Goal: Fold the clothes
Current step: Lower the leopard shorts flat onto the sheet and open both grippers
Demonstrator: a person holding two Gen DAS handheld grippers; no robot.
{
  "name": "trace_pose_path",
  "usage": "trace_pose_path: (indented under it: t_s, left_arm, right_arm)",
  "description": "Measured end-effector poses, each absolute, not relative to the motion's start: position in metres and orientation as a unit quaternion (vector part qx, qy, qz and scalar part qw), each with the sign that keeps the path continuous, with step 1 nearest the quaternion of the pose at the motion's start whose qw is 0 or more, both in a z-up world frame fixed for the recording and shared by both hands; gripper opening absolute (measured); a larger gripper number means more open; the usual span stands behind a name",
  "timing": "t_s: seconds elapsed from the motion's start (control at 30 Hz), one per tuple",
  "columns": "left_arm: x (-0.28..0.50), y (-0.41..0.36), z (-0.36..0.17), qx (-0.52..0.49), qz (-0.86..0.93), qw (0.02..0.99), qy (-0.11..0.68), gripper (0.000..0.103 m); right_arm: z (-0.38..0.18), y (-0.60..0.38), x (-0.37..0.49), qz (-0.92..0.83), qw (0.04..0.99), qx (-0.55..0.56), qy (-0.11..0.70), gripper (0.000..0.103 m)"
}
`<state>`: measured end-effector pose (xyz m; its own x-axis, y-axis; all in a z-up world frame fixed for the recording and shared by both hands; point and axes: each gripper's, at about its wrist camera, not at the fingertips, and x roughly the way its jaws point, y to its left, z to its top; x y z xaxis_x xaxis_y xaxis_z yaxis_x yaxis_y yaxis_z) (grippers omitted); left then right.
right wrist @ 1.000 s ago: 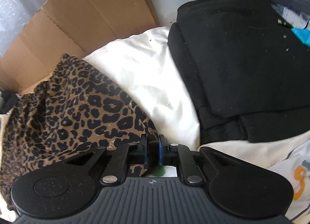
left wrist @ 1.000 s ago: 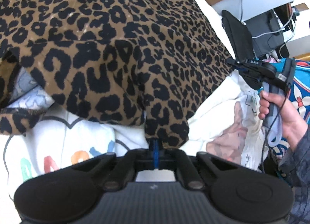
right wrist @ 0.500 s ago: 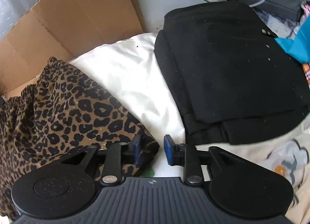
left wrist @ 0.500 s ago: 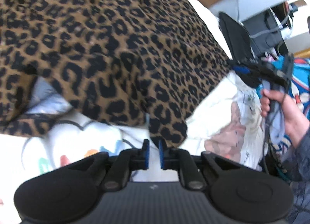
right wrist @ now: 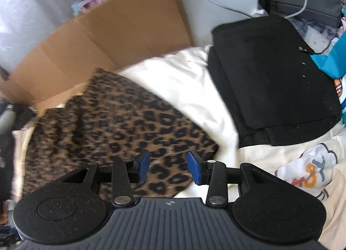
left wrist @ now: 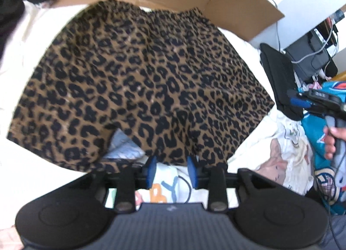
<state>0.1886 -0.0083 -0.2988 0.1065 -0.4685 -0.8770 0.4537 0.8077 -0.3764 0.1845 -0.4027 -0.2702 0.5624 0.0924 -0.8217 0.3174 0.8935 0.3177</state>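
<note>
Leopard-print shorts [left wrist: 147, 81] lie flat on the white bedding [right wrist: 186, 81], waistband toward its far edge, just ahead of the left gripper [left wrist: 170, 171] and right gripper [right wrist: 168, 166], whose jaws are opening, empty.

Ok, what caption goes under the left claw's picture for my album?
Left claw opening, empty, above the leopard shorts lying on the bed.
</note>
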Motion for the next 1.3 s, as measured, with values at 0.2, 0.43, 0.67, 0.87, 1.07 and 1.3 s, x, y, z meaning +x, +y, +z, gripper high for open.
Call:
trace_pose_path:
  t_s: [0.2,0.43,0.67,0.87,1.07,1.3]
  left_arm:
    - [0.194,0.016,-0.247,-0.011,-0.284,0.762,0.583,0.039]
    - [0.193,0.046,-0.17,0.002,-0.239,0.78,0.578,0.045]
    - [0.186,0.068,-0.092,0.014,-0.227,0.797,0.559,0.06]
    - [0.188,0.089,-0.062,0.002,-0.217,0.806,0.551,0.065]
    - [0.196,0.109,-0.058,-0.018,-0.215,0.812,0.543,0.065]
    - [0.208,0.132,-0.073,-0.038,-0.216,0.815,0.537,0.065]
  right_arm:
    - [-0.202,-0.388,0.18,-0.011,0.852,0.215,0.478,0.047]
    - [-0.082,-0.367,0.173,0.04,0.863,0.18,0.47,0.053]
    - [0.031,-0.353,0.162,0.071,0.881,0.18,0.432,0.066]
    - [0.067,-0.332,0.152,0.073,0.885,0.18,0.423,0.067]
    - [0.057,-0.303,0.14,0.076,0.885,0.167,0.429,0.067]
    - [0.014,-0.274,0.135,0.064,0.872,0.174,0.452,0.067]
